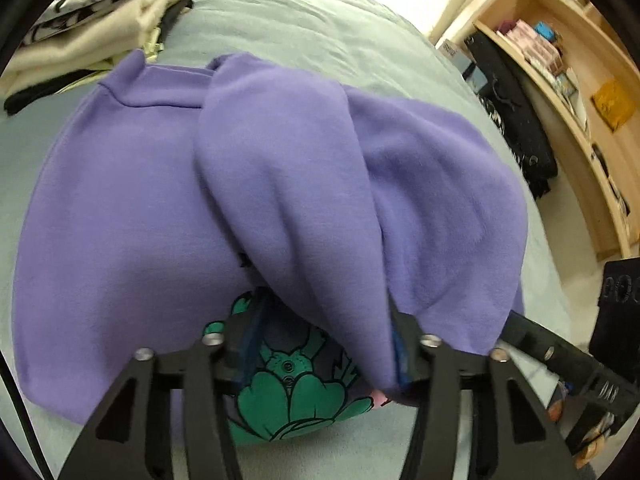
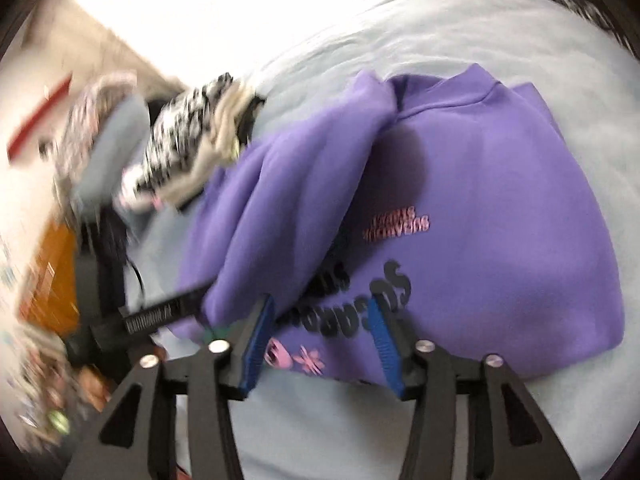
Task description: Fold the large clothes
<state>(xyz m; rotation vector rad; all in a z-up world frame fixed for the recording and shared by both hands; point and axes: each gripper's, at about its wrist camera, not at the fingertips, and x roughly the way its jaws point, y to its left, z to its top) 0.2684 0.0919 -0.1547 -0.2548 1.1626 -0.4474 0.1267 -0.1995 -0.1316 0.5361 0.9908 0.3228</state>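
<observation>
Left hand-held gripper [image 1: 320,344] spread, sleeve [image 1: 304,200] draped over; right [image 2: 322,320] spread above sweatshirt [image 2: 500,208]; clothes pile [image 1: 92,28] nr.

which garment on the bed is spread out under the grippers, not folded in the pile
The purple sweatshirt. It lies spread across the bed, one sleeve folded over; the other clothes sit stacked in the pile beyond it.

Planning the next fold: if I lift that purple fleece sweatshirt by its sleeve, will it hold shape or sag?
The purple fleece sweatshirt will likely sag: its folded-over sleeve already drapes in soft rolls. The thick fabric probably feels weighty and may slip slightly, since the left tongs and right tongs both look open.
</observation>
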